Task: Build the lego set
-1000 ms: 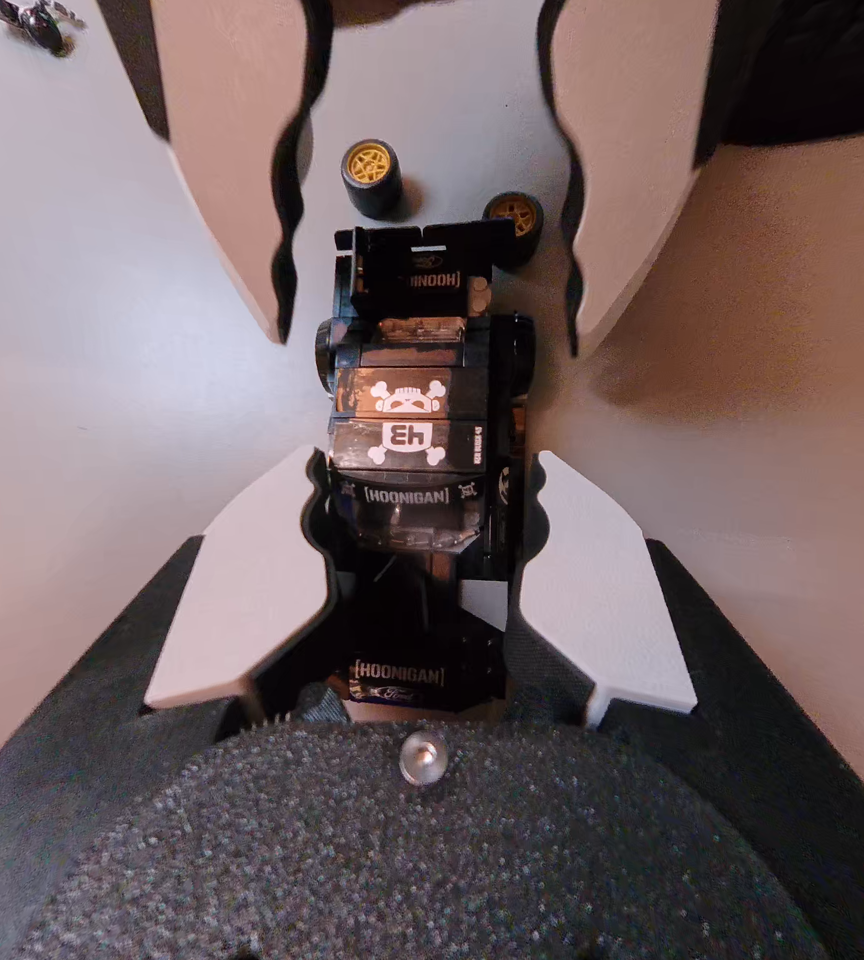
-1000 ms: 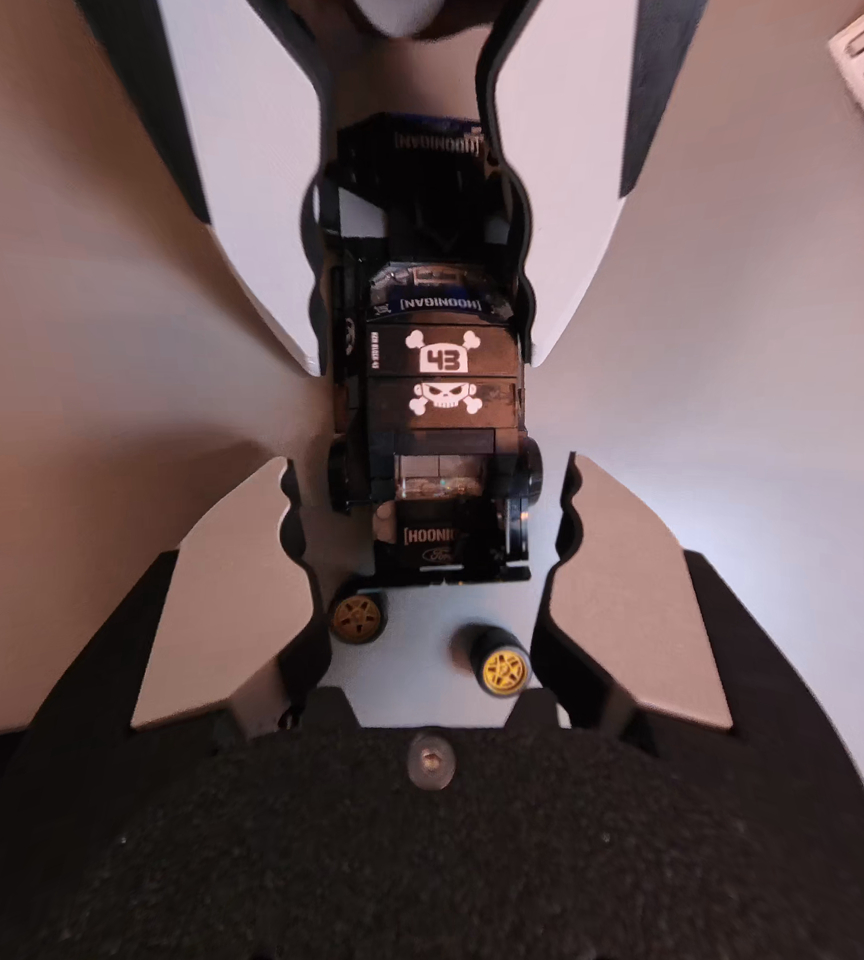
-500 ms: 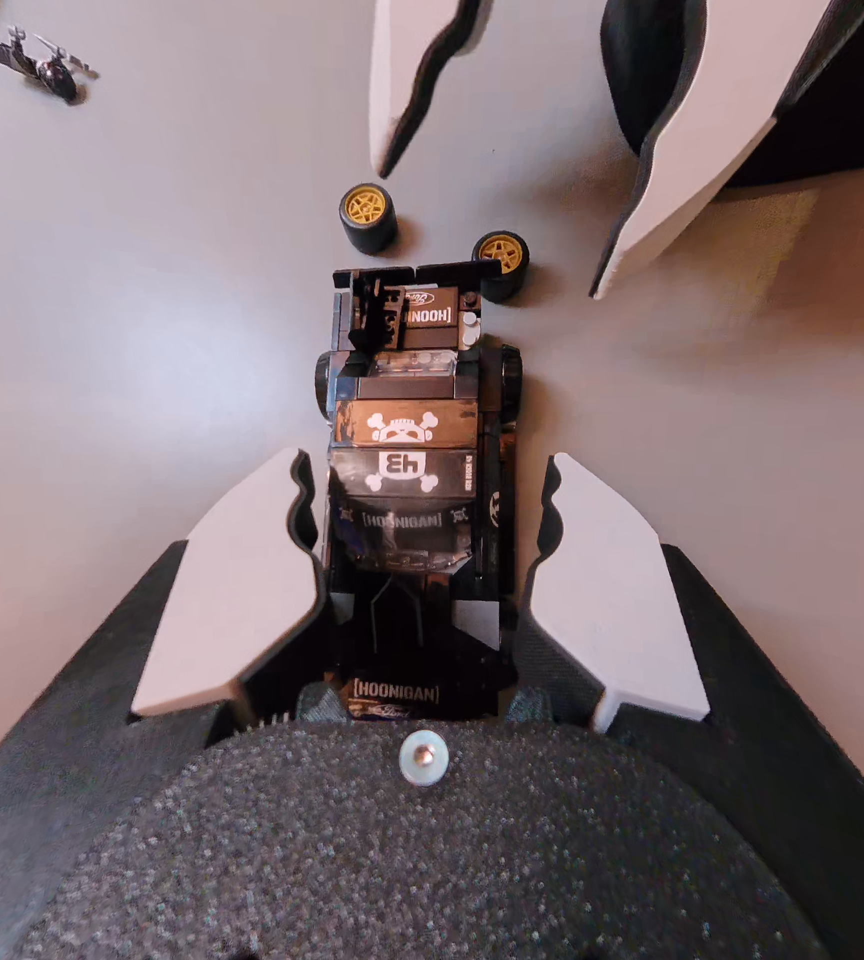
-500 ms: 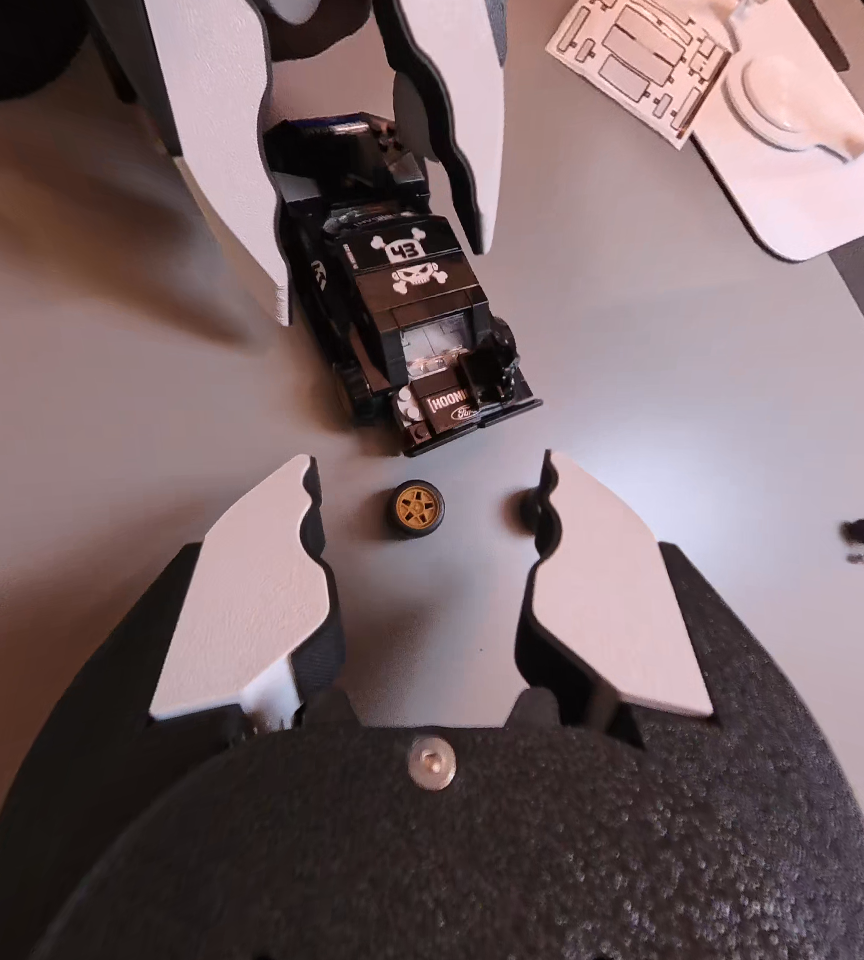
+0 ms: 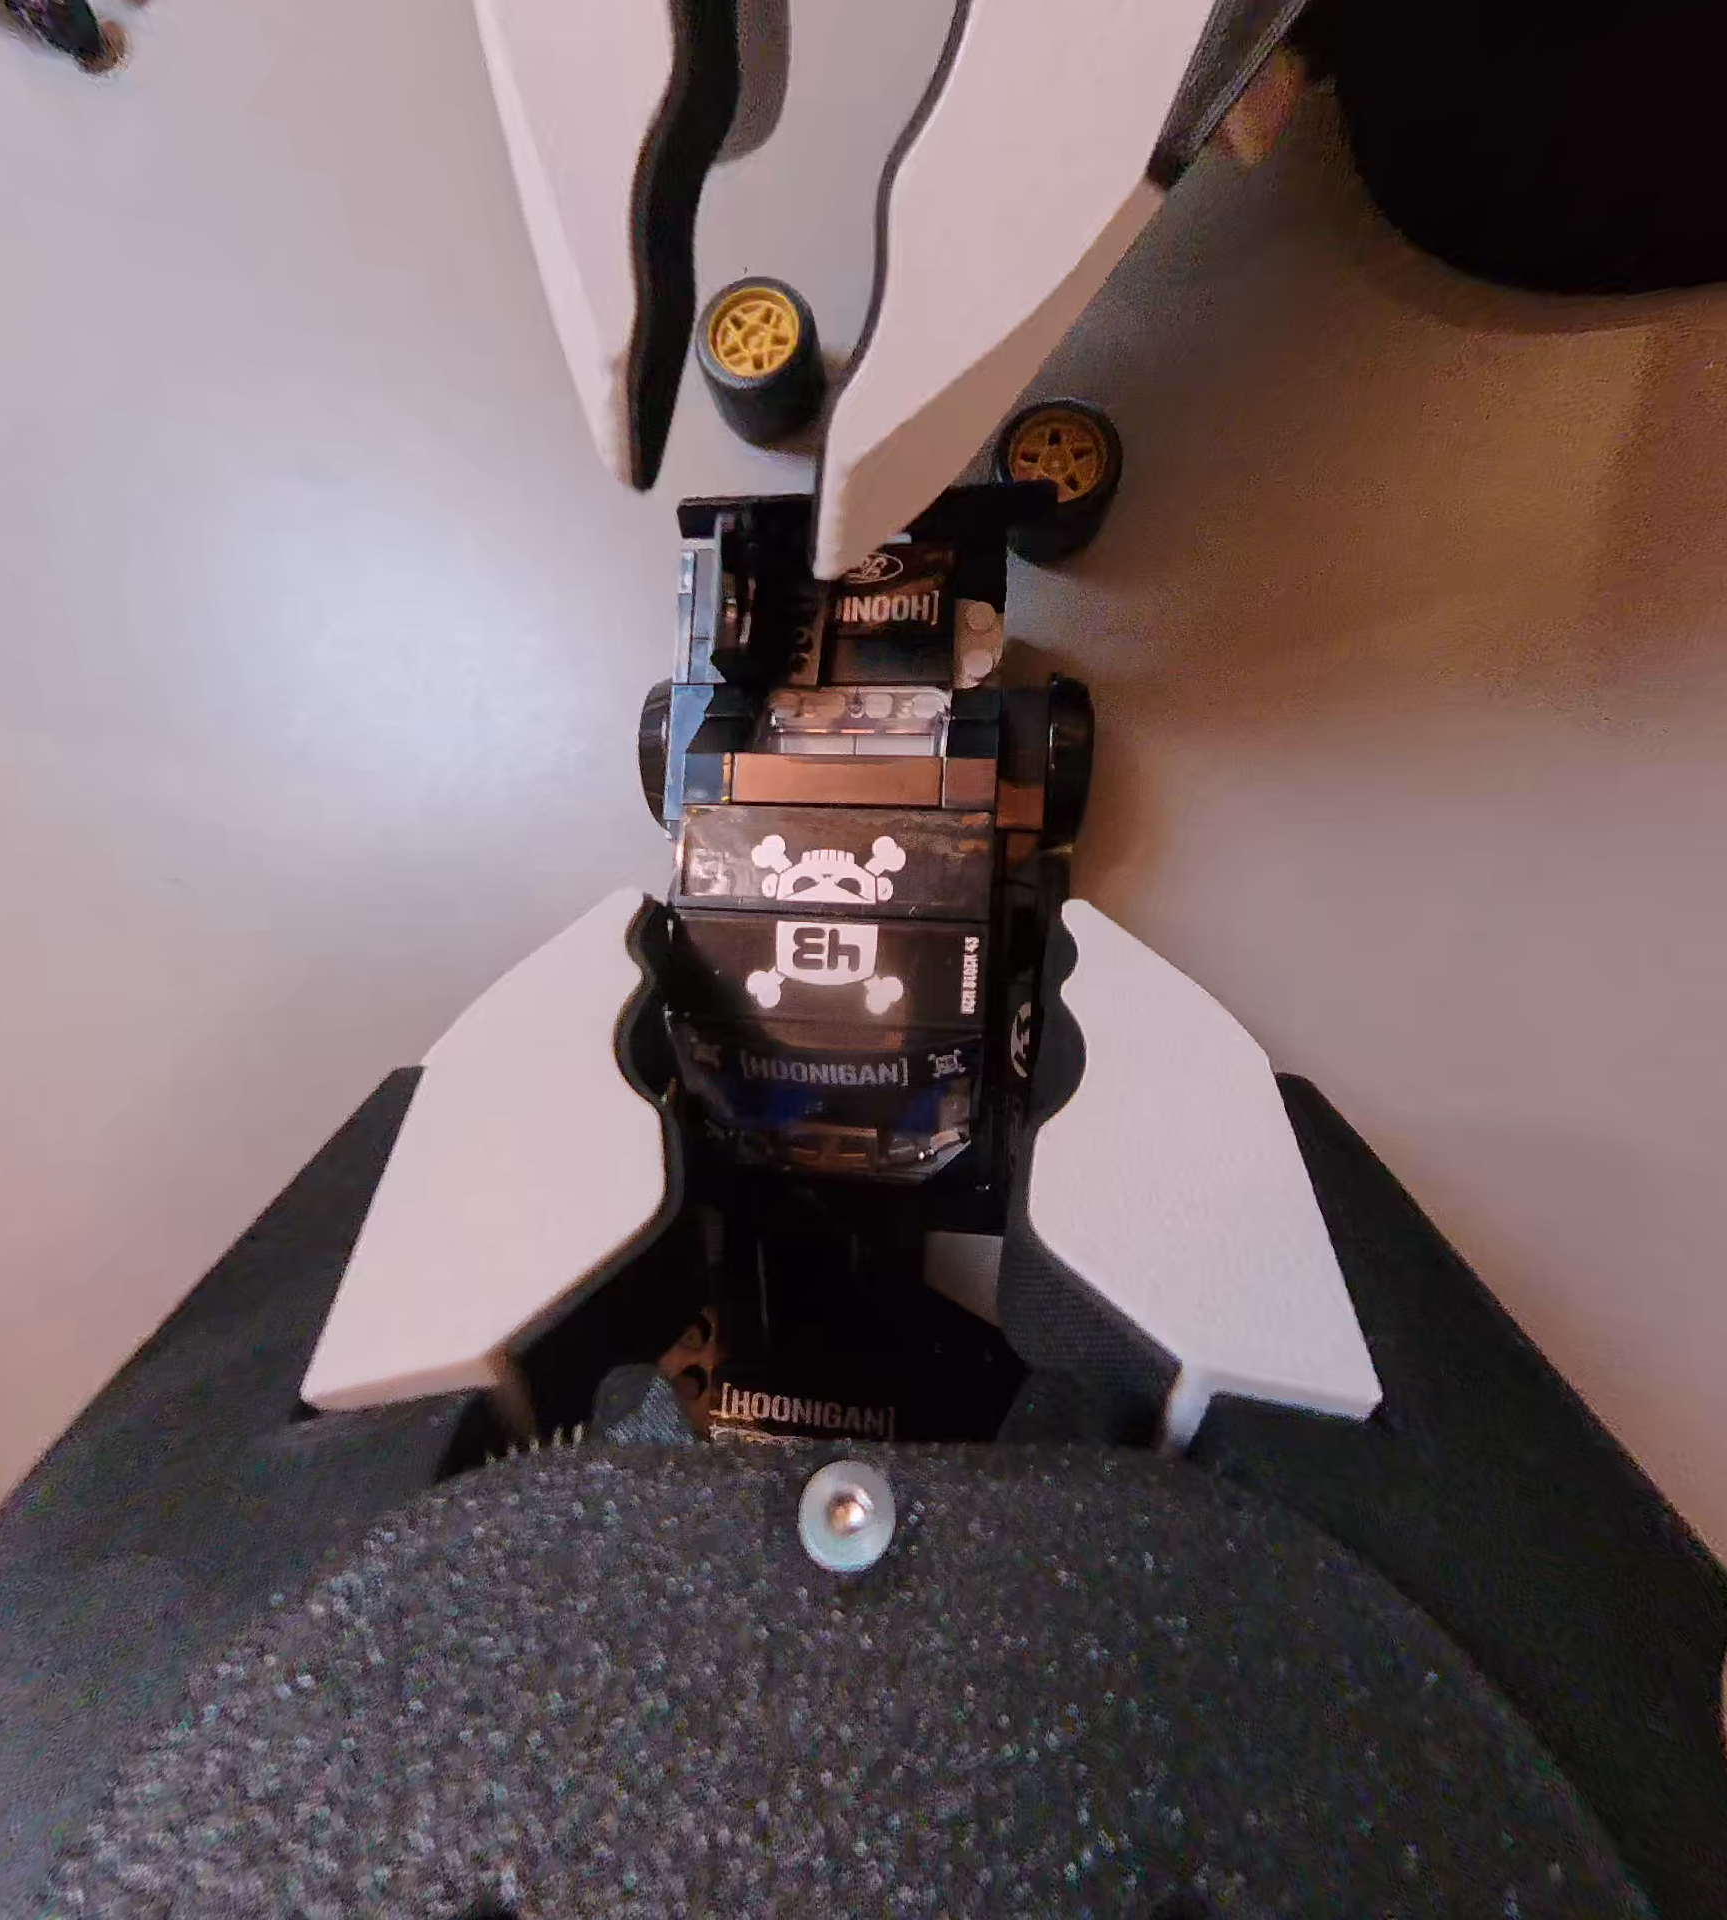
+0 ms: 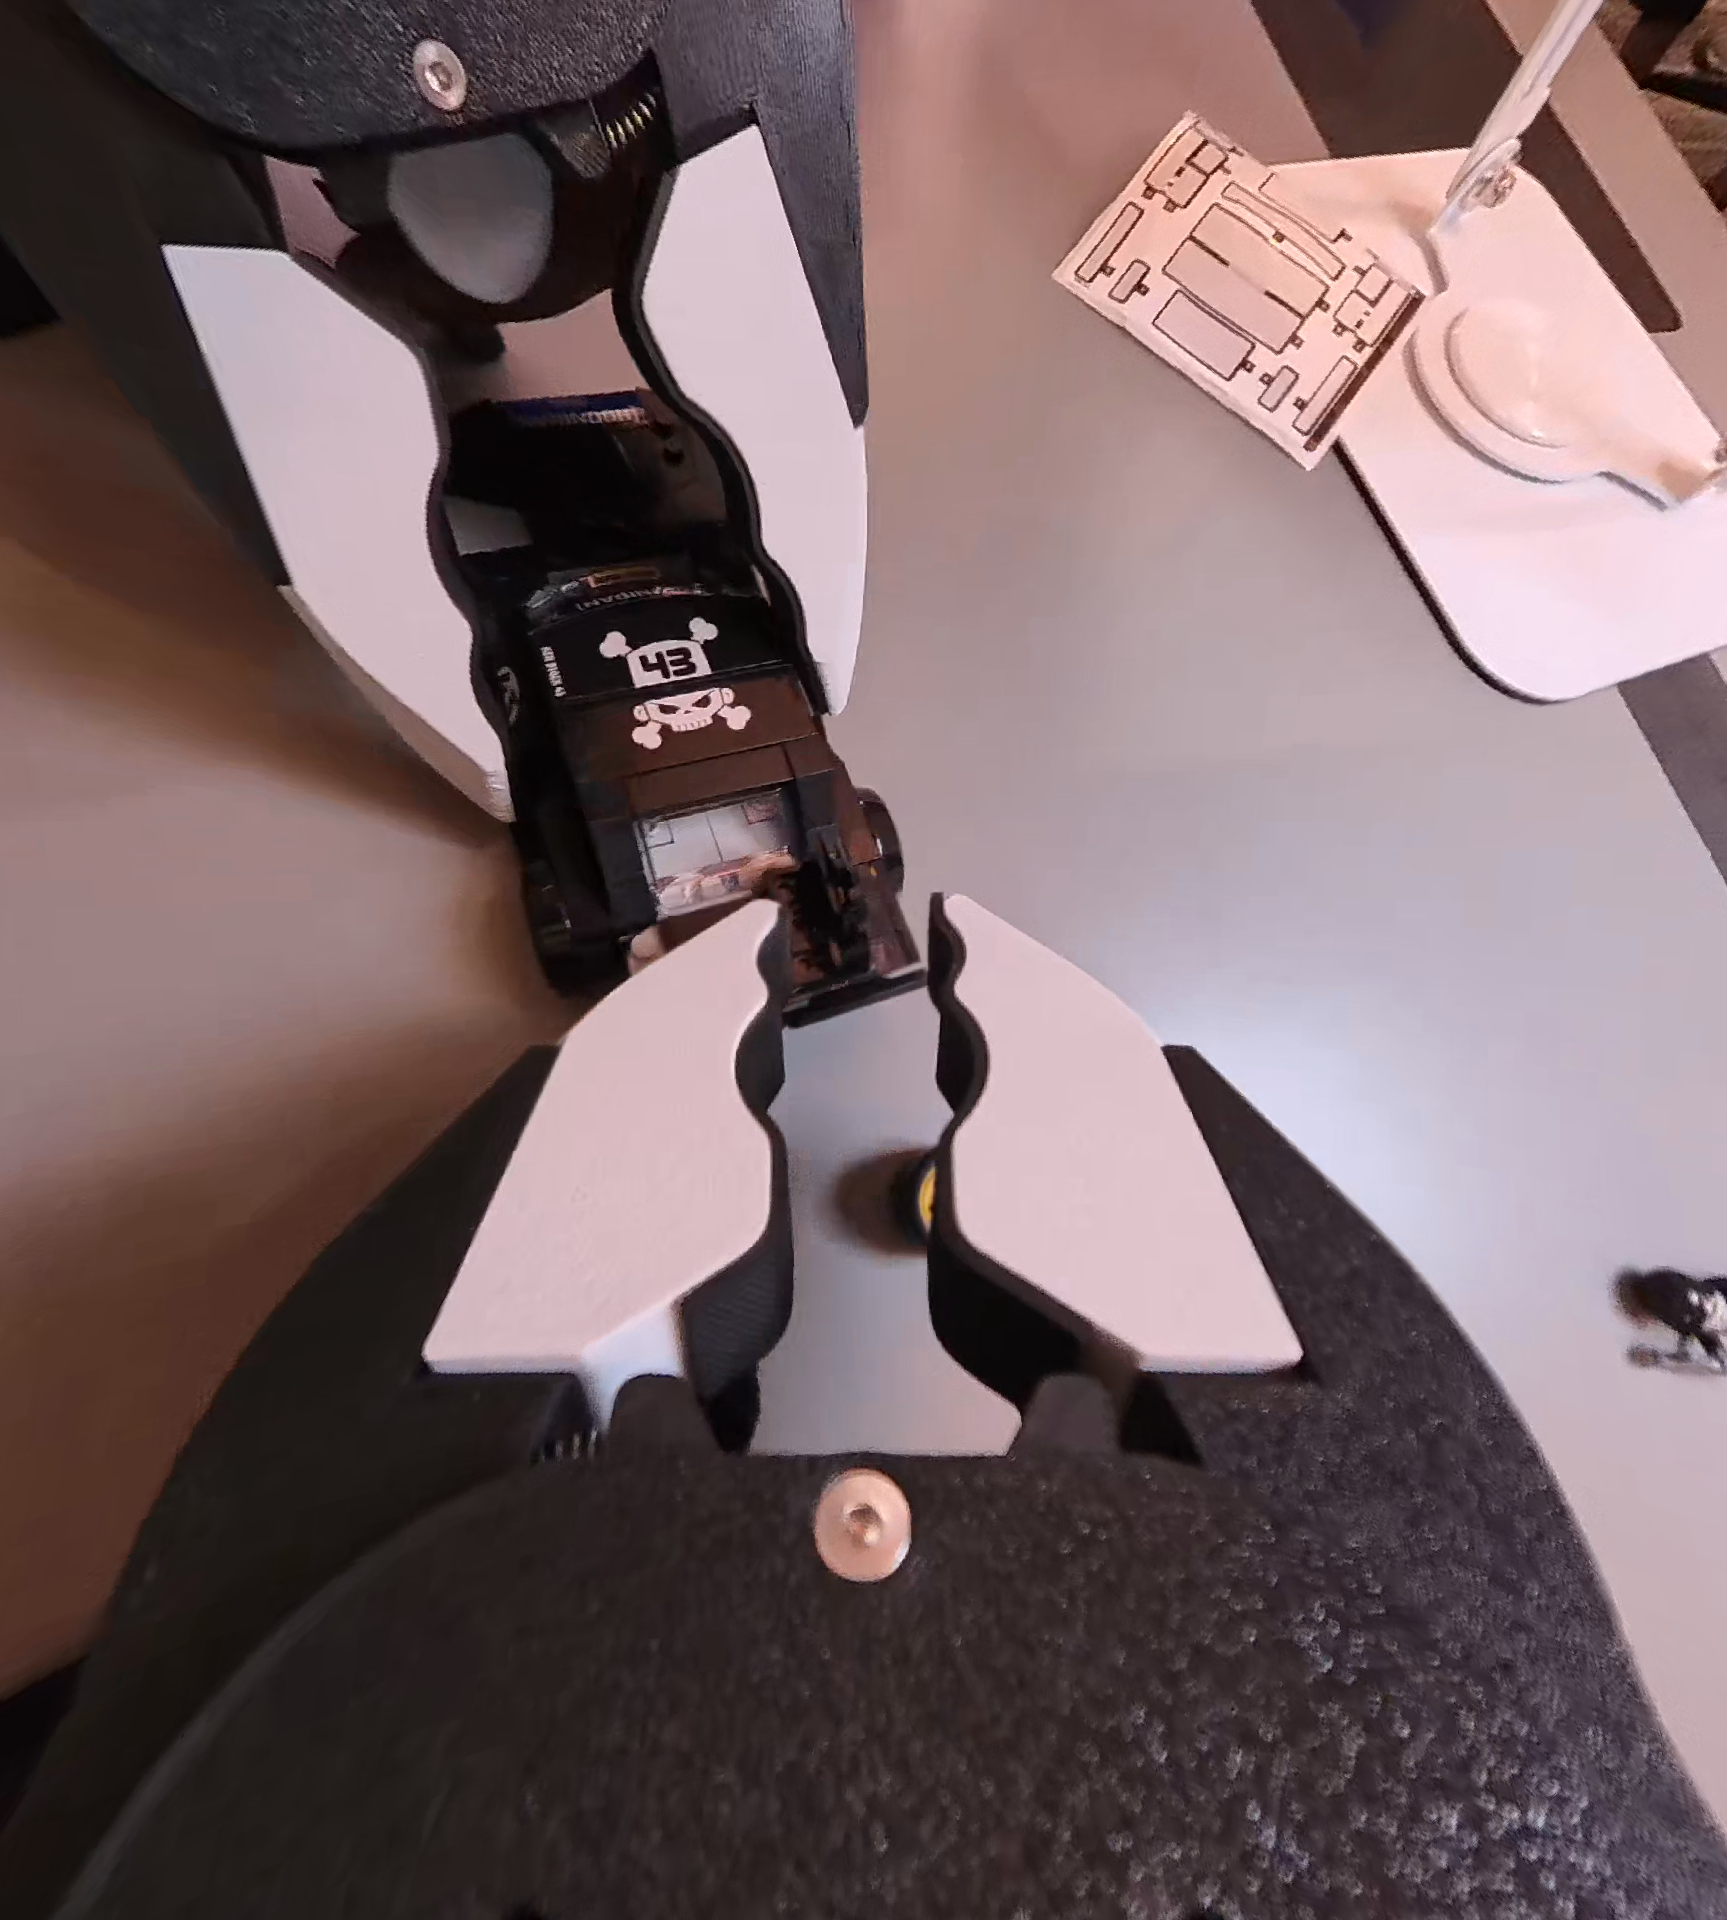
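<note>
Black lego car (image 5: 838, 935), white skull stickers, pinched in left claw (image 5: 854, 997).

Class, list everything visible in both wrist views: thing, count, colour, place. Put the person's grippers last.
Car: one, black with white decals, on the table, front end clamped in the left gripper.
Loose wheels: two, black tyres with gold rims, on the table by the car's rear.
Sticker sheet: one, white, far right.
Stand base: one, white, beside the sheet.
Small part: one, black, blurred, right.
Table: one, grey.
Left gripper: white fingers, shut on car.
Right gripper: white fingers, narrowly open at the car's rear.
</note>
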`<state>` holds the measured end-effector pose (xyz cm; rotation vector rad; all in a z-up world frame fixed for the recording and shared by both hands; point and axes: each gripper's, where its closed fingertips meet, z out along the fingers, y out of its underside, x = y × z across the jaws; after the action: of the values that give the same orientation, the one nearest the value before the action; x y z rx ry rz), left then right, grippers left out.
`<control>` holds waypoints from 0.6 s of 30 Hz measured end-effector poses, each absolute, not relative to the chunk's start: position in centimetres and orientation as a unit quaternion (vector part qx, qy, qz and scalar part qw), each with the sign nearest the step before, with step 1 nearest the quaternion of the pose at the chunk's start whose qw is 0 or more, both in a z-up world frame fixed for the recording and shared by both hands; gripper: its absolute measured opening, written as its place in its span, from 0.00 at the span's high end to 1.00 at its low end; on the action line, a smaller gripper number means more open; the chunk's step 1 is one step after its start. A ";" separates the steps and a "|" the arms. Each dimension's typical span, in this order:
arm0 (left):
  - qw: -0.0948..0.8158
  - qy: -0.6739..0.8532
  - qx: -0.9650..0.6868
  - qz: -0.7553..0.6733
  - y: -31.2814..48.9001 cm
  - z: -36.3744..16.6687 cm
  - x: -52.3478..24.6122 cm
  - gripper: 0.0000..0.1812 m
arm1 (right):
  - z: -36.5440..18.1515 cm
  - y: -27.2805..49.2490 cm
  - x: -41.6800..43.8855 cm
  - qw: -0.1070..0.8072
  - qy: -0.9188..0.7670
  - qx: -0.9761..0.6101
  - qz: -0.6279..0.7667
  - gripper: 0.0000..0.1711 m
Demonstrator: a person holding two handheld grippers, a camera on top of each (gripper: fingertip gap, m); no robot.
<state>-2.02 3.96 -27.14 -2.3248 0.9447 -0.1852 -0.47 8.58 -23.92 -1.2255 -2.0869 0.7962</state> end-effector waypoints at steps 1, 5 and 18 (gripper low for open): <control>0.308 0.356 -0.879 -0.072 3.9 -27.2 -2.0 0.62 | -24.2 8.5 -0.7 0.288 -0.789 -0.455 0.296 0.86; 0.308 0.352 -0.880 -0.079 3.9 -27.2 -2.1 0.62 | -24.4 8.0 -1.2 0.297 -0.808 -0.421 0.287 0.95; 0.316 0.353 -0.877 -0.081 3.5 -27.1 -2.6 0.60 | -23.5 5.3 0.9 0.483 -0.831 -0.238 0.139 0.95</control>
<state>-2.57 3.52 -27.15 -2.3101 0.9285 -0.2127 0.92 5.27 -23.49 -0.5798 -2.0252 0.3381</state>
